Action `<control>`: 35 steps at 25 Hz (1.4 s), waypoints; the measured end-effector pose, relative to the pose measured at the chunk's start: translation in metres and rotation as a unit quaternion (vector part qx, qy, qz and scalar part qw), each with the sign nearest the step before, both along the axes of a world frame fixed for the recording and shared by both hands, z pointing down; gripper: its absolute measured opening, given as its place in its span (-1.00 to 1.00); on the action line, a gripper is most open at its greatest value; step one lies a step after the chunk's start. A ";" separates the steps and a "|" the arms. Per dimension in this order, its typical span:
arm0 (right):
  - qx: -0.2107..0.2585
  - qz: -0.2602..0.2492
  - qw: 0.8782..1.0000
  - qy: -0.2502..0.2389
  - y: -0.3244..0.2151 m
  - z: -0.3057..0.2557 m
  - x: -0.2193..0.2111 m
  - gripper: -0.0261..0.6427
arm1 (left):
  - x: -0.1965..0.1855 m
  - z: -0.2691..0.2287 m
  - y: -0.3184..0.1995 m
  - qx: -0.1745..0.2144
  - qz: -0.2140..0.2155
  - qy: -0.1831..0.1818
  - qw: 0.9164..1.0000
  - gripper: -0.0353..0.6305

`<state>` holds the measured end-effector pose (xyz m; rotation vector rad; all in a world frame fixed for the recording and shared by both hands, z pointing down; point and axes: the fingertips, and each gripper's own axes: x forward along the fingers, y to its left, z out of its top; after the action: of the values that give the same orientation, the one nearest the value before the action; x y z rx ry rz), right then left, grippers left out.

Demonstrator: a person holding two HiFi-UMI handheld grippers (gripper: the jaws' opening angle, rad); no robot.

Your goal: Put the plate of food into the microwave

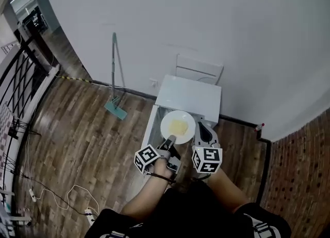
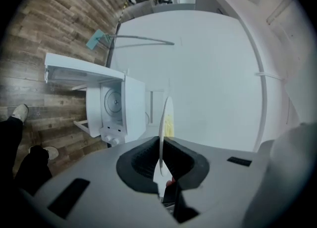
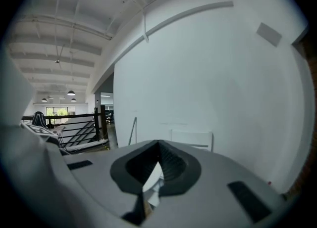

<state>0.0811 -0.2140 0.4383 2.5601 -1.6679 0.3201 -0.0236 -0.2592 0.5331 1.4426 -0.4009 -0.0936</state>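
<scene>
A white plate (image 1: 178, 126) with yellow food (image 1: 179, 126) hangs over the front of the white microwave (image 1: 189, 95). My left gripper (image 1: 169, 140) is shut on the plate's near rim. In the left gripper view the plate (image 2: 166, 118) stands edge-on between the pads of that gripper (image 2: 160, 145). Beyond it is the microwave (image 2: 111, 108), whose door (image 2: 79, 68) is swung open so the turntable shows. My right gripper (image 1: 202, 128) is just right of the plate. In its own view the right gripper (image 3: 158, 145) has its jaws meeting at the tip, and nothing sticks out past them.
A long-handled mop (image 1: 114, 102) leans on the white wall left of the microwave. A white panel (image 1: 198, 69) stands behind the microwave. Cables and a power strip (image 1: 87, 213) lie on the wooden floor at lower left. A black railing (image 1: 20, 77) runs along the far left.
</scene>
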 end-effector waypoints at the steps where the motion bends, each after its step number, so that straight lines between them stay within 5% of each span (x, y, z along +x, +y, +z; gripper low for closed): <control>1: 0.001 0.003 1.000 -0.003 0.000 0.004 0.003 -0.90 | 0.004 0.008 0.001 -0.003 0.004 -0.003 1.000 -0.84; 8: 0.002 0.014 1.000 -0.020 -0.003 0.049 0.029 -0.90 | 0.033 0.066 0.006 -0.003 0.021 -0.029 0.999 -0.84; 17: -0.025 -0.002 0.998 -0.051 -0.006 0.174 0.067 -0.90 | 0.063 0.182 0.004 -0.018 -0.023 -0.043 0.999 -0.84; 28: 0.017 -0.041 0.998 -0.034 -0.051 0.355 0.097 -0.90 | 0.112 0.349 -0.075 0.042 -0.067 -0.005 0.997 -0.84; 35: 0.062 -0.042 0.997 -0.023 -0.081 0.404 0.117 -0.90 | 0.147 0.388 -0.127 0.081 -0.062 0.012 0.995 -0.84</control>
<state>0.1977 -0.2952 0.8425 2.5764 -1.8622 0.2806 0.1238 -0.3864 0.9210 1.5731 -0.4716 -0.2495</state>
